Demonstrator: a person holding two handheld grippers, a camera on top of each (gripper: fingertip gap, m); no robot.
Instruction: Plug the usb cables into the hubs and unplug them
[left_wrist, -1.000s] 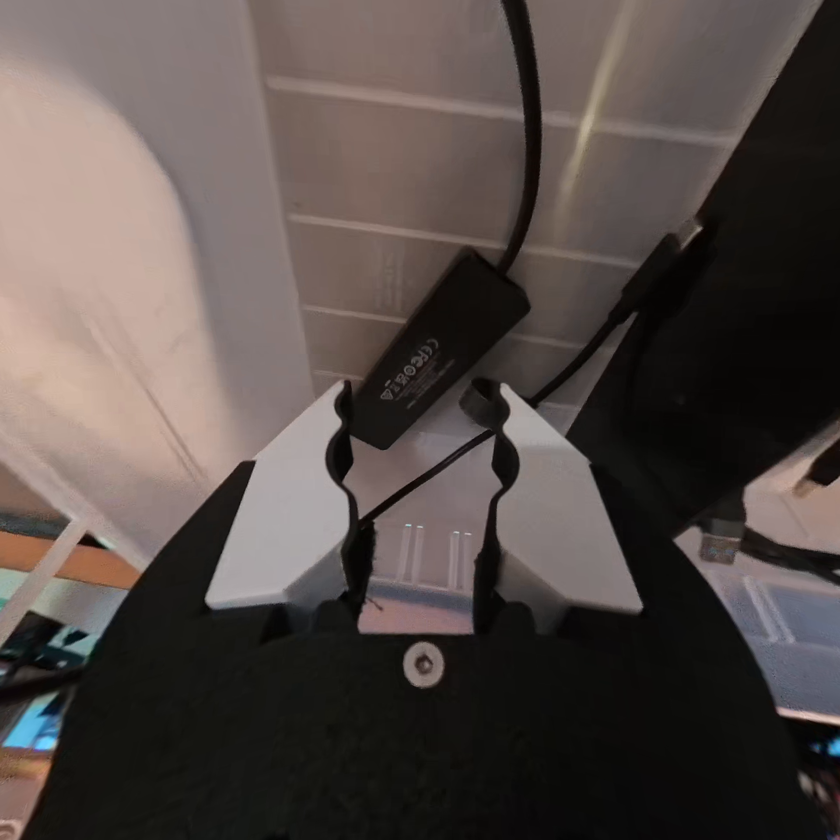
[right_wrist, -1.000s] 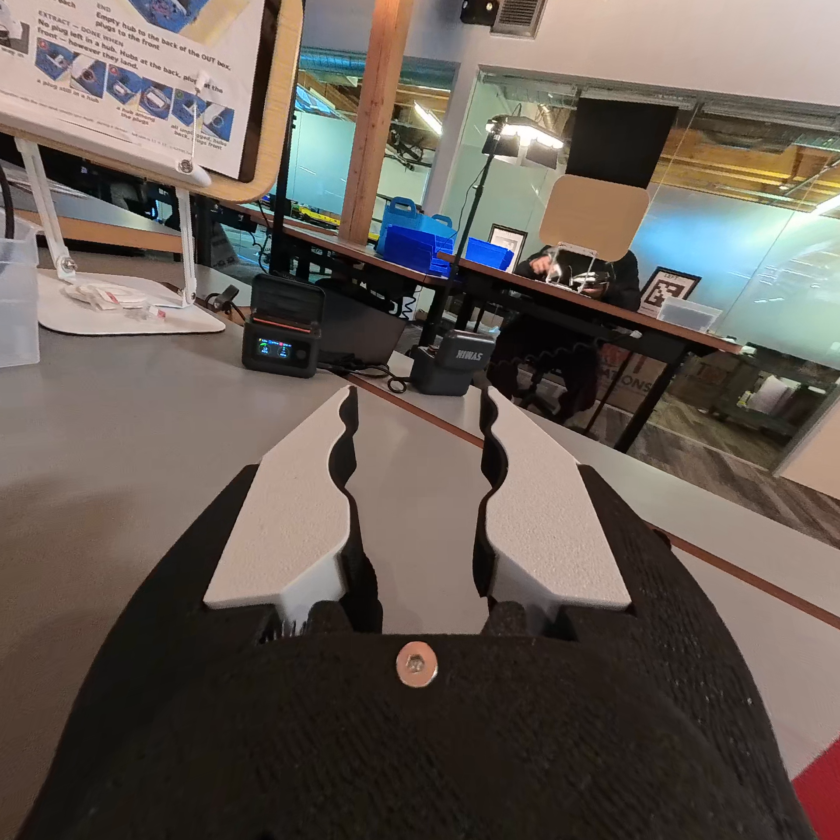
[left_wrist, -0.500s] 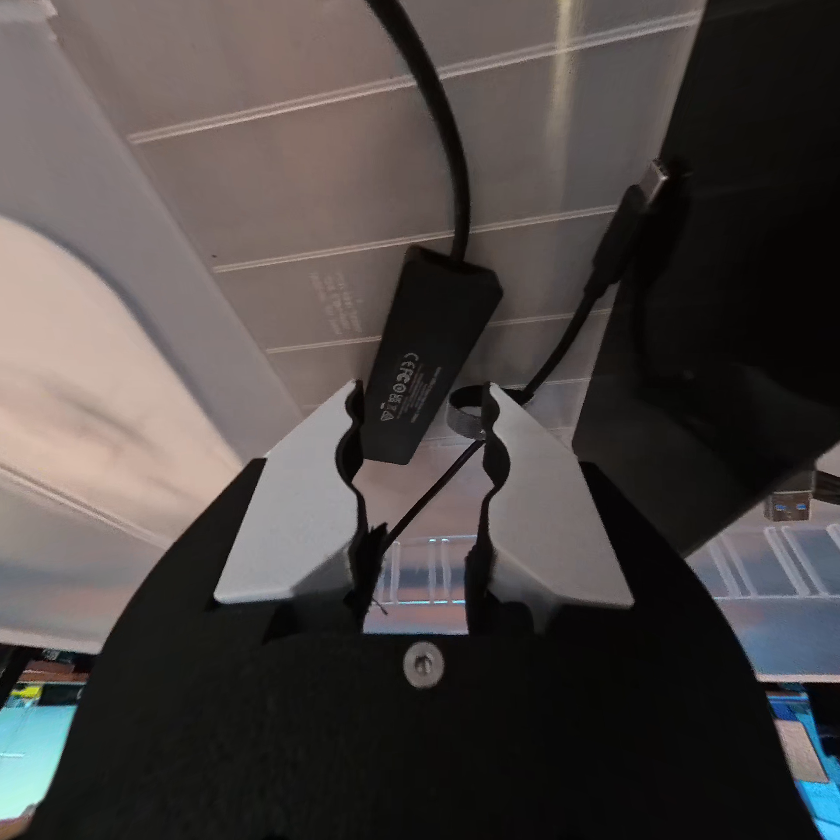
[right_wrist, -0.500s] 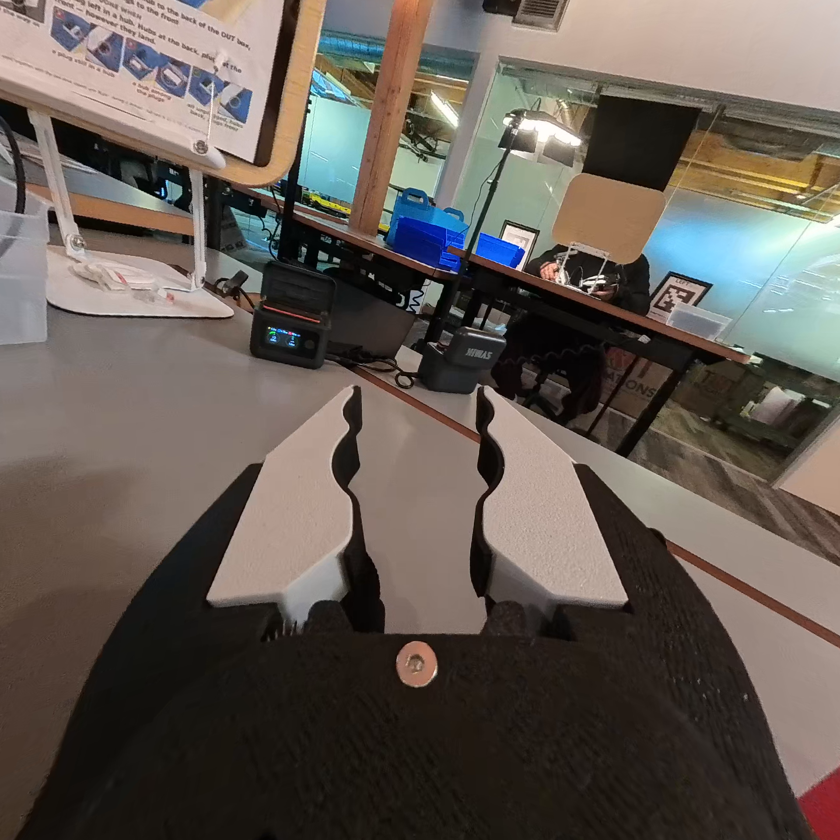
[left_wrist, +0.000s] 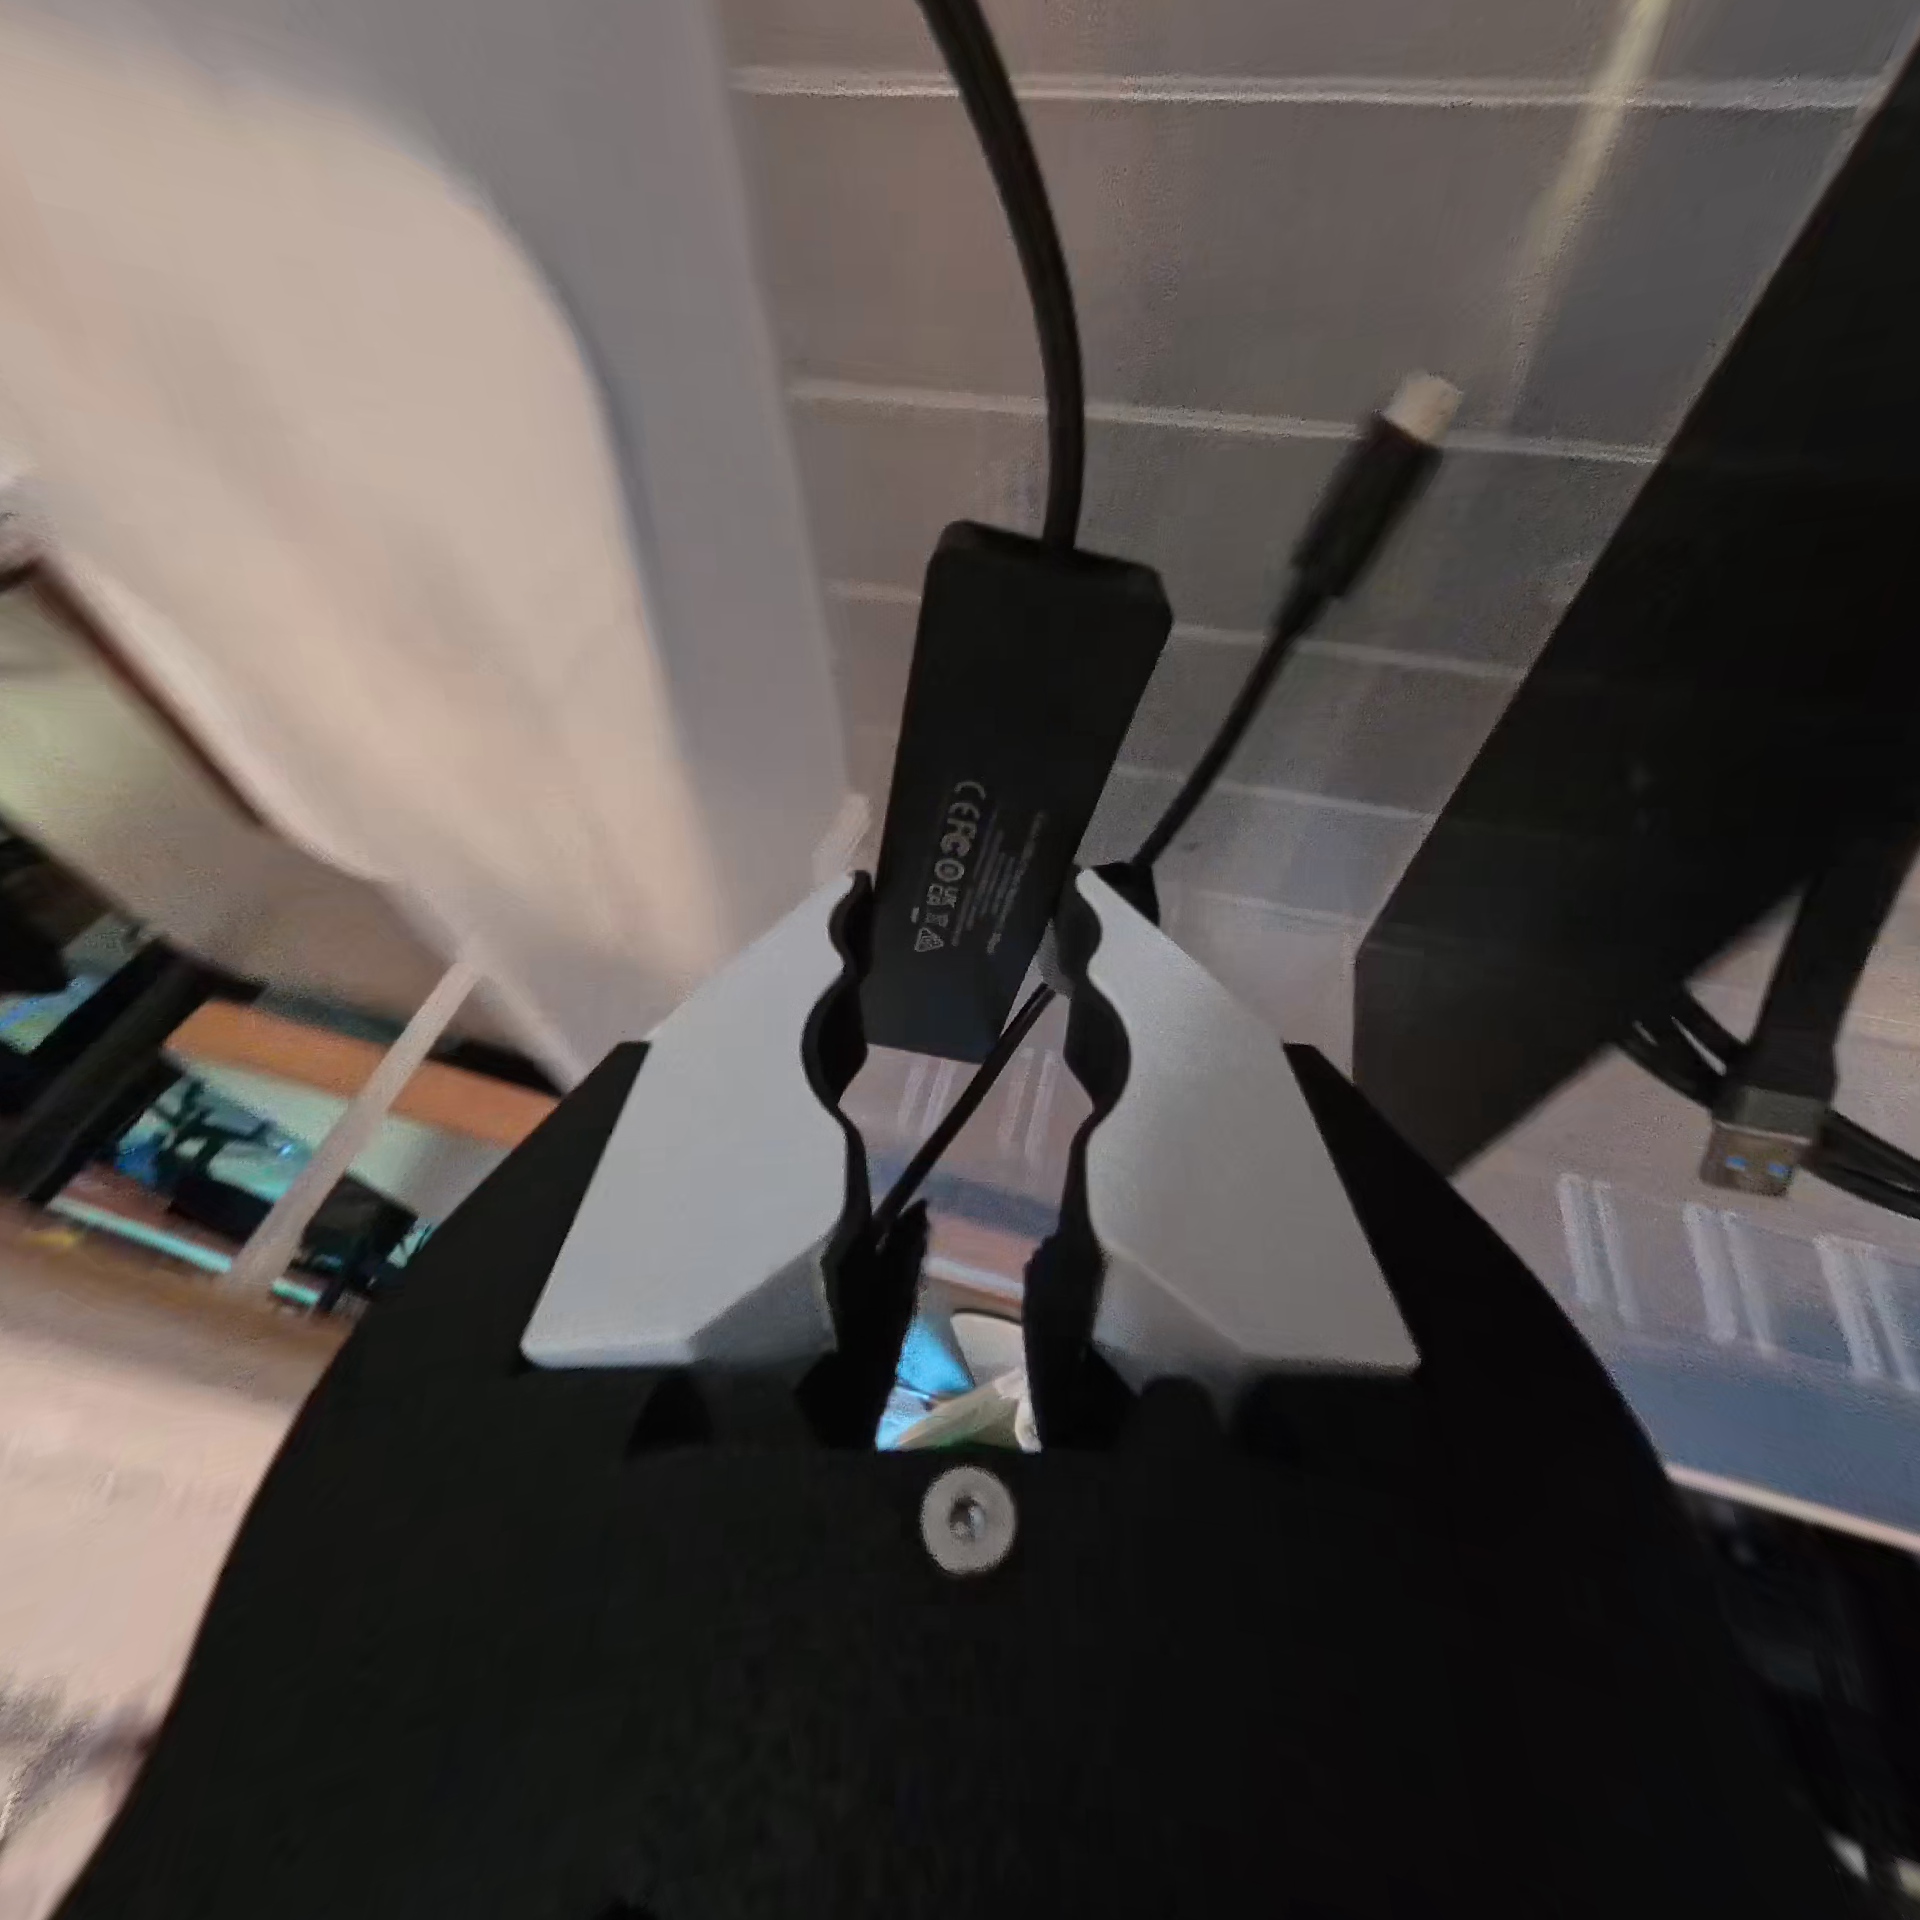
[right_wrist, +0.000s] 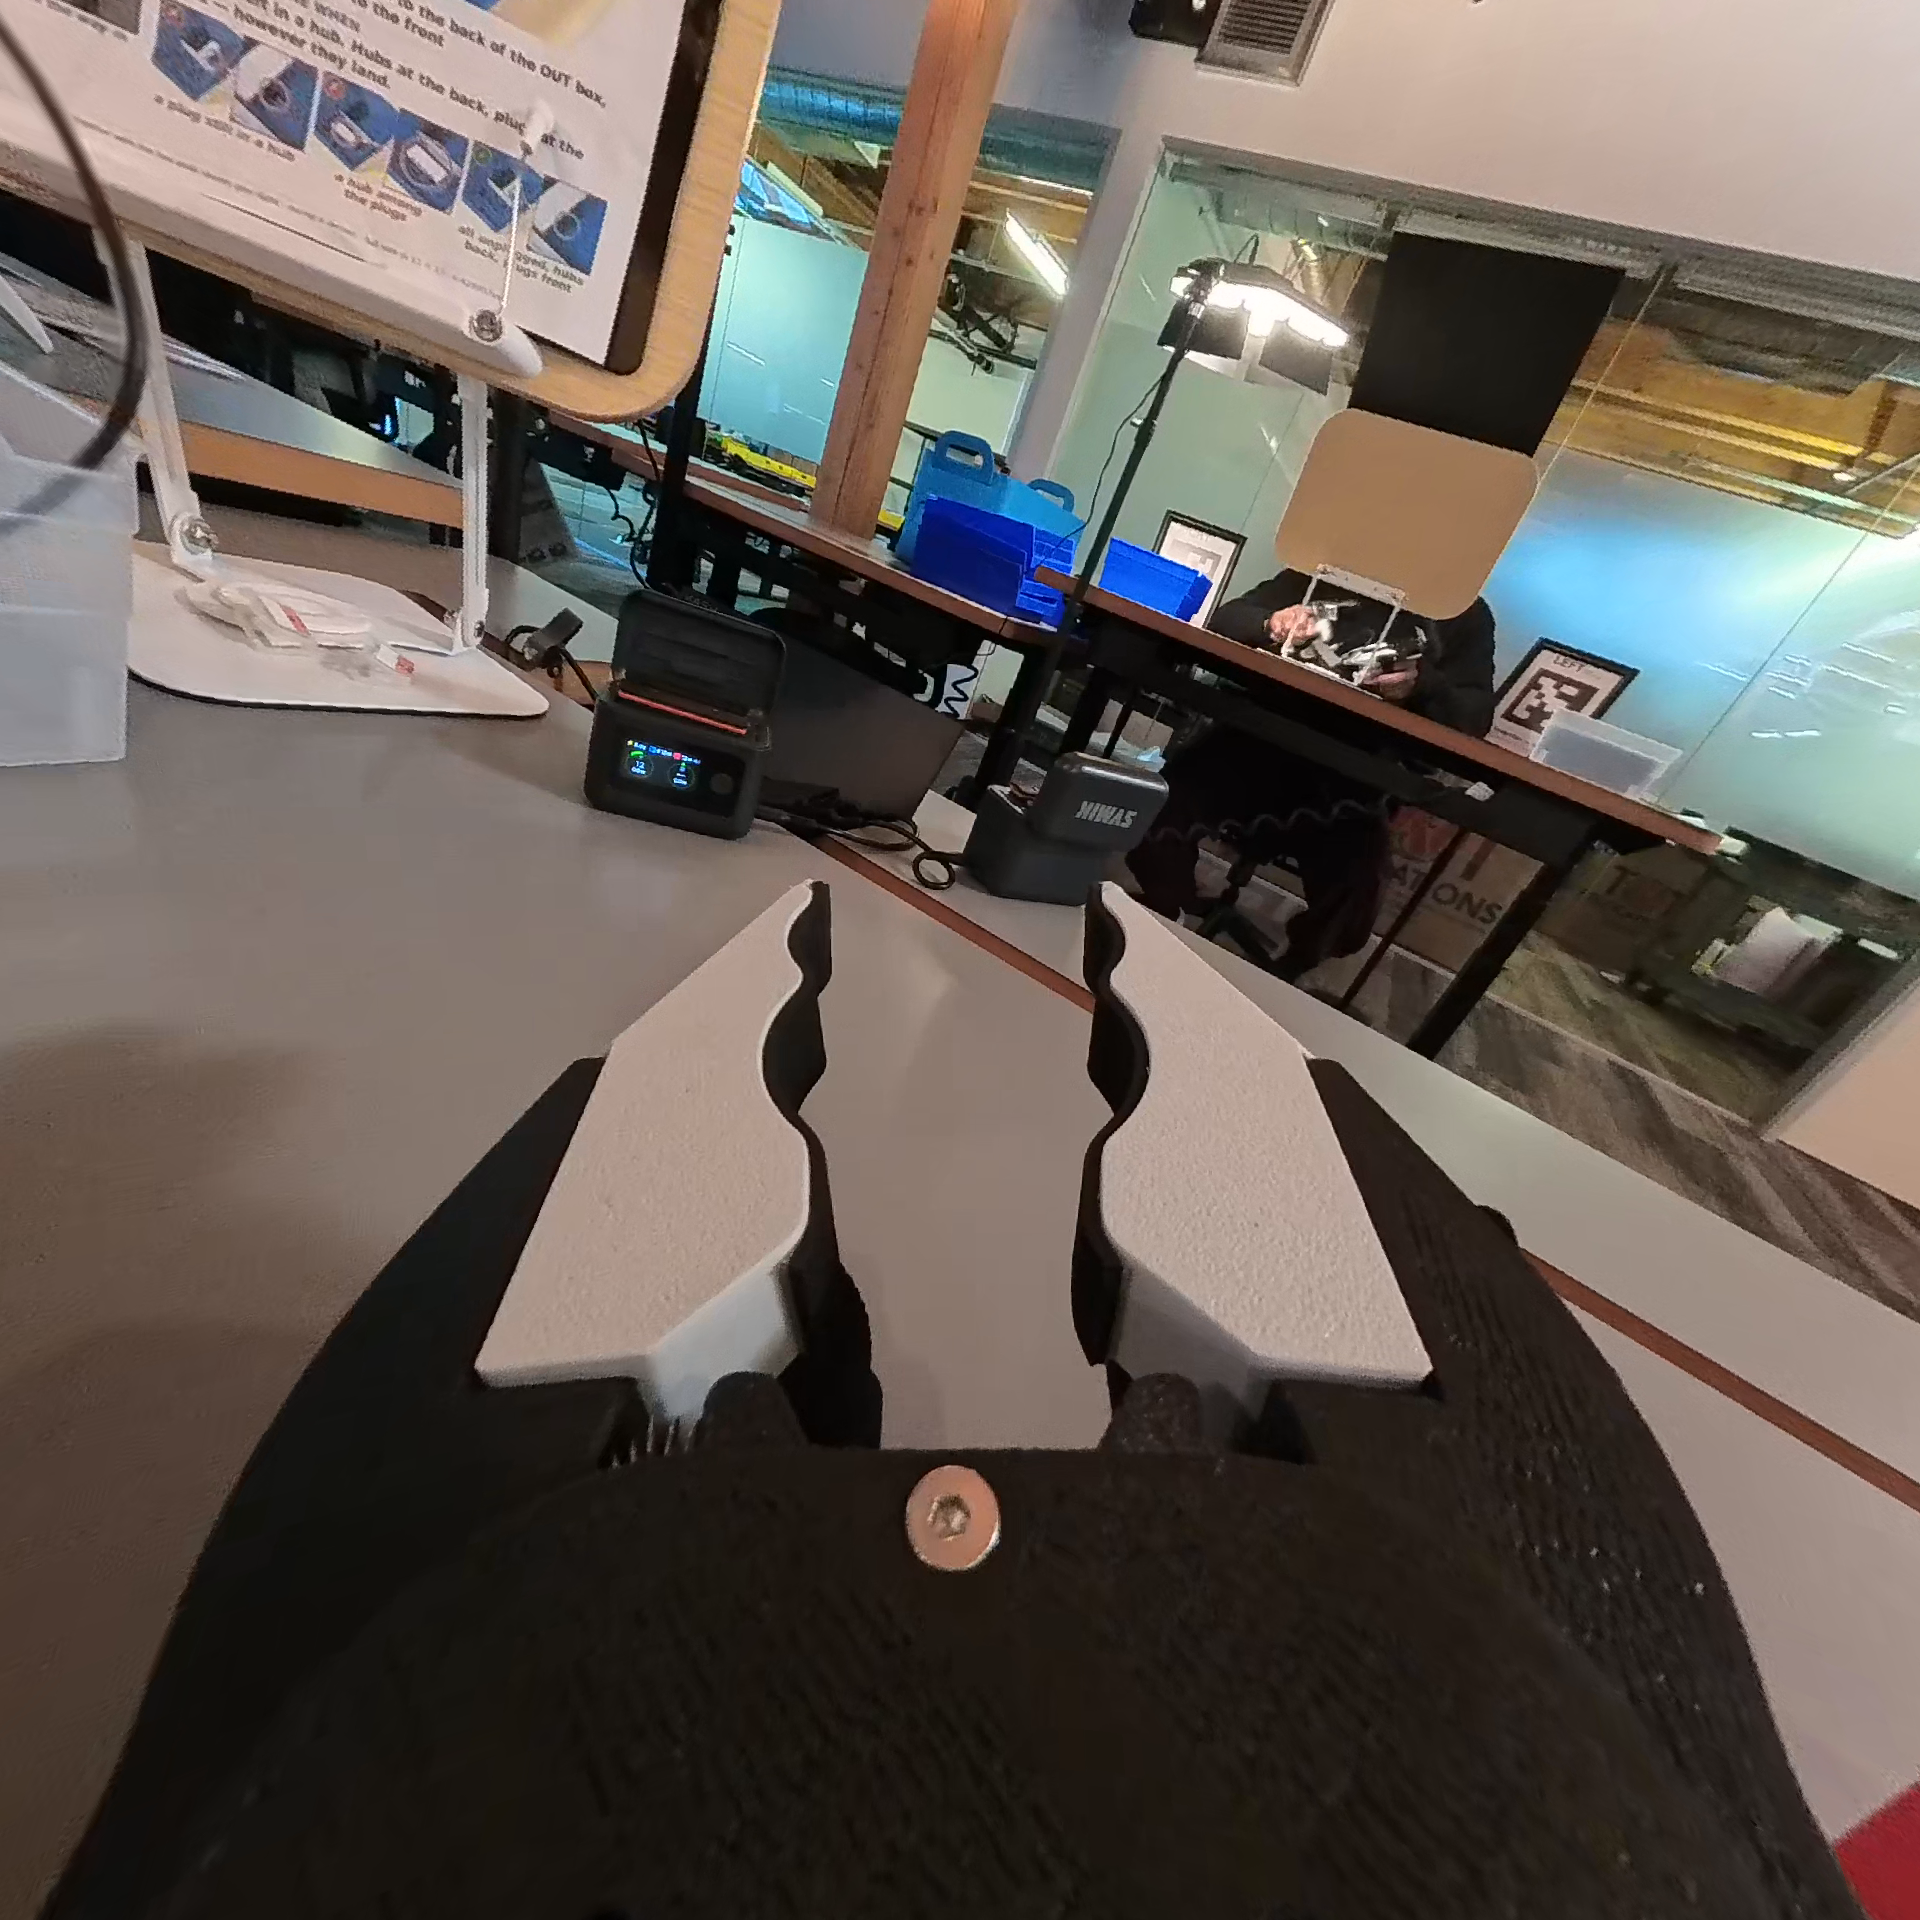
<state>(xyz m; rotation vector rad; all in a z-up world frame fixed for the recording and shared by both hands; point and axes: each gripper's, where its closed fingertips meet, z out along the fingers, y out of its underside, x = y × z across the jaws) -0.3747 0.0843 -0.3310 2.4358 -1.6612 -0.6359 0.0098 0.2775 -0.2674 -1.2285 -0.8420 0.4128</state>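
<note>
Your left gripper (left_wrist: 961, 914), seemingly clamped on the USB hub (left_wrist: 1013, 790), has swung it upright at frame centre, ready for plugging; right gripper (right_wrist: 956, 920) stays apart, empty.

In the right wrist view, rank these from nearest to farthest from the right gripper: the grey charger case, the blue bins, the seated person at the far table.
1. Grey charger case: on the grey table, just ahead of the right gripper, slightly right.
2. Blue bins: on the next table, ahead.
3. Seated person: behind the far table, to the right.
</note>
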